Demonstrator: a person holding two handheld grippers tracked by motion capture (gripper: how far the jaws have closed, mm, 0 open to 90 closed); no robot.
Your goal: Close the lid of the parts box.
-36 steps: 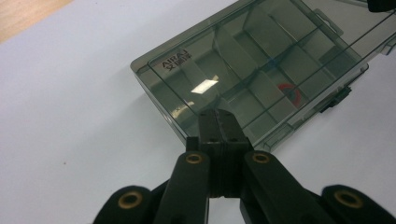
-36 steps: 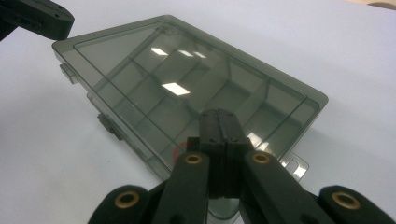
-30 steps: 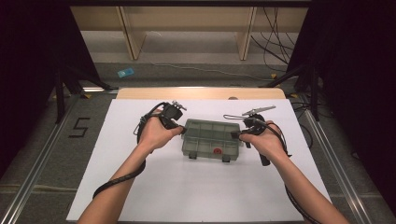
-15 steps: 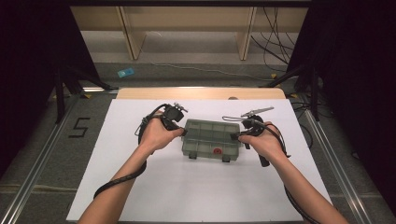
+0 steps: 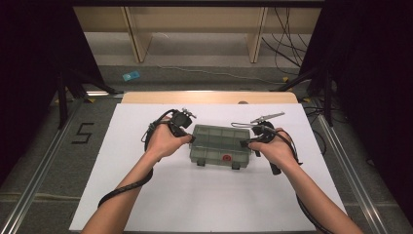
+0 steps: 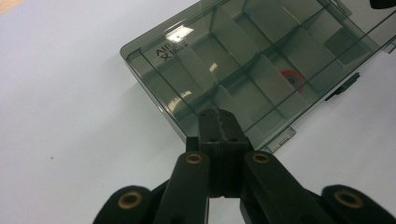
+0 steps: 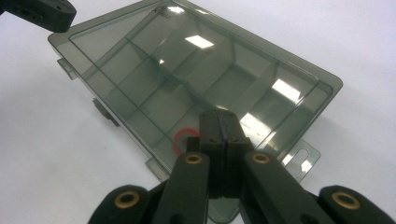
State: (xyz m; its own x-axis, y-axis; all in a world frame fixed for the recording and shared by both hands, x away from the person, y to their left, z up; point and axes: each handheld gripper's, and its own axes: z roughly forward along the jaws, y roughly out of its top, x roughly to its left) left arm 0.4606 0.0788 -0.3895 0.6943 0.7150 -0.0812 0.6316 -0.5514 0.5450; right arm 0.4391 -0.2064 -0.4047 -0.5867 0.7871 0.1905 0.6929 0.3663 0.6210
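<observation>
both grippers are fully closed with nothing between the jaws: the left gripper (image 5: 187, 138) sits at the left end of the smoky plastic organiser box (image 5: 221, 145), the right gripper (image 5: 247, 143) at its right end, tips near or against the lid edge; whether they touch i cannot tell. the box lies flat in the middle of the white counter (image 5: 146, 204), lid down, its two front latches (image 5: 235, 165) toward the person. in the left gripper view the box (image 6: 252, 70) shows empty divided compartments and a red ring (image 6: 293, 77) under the clear lid; the same ring (image 7: 183, 140) shows in the right gripper view.

judging by that, it should be light, rigid and hollow, with glossy walls that may slip under hard pads and slide easily on the smooth sheet. thin lid and hinge tabs look like the fragile parts. best hold is probably across the short end walls, one gripper per side, or the latch tabs for opening.
</observation>
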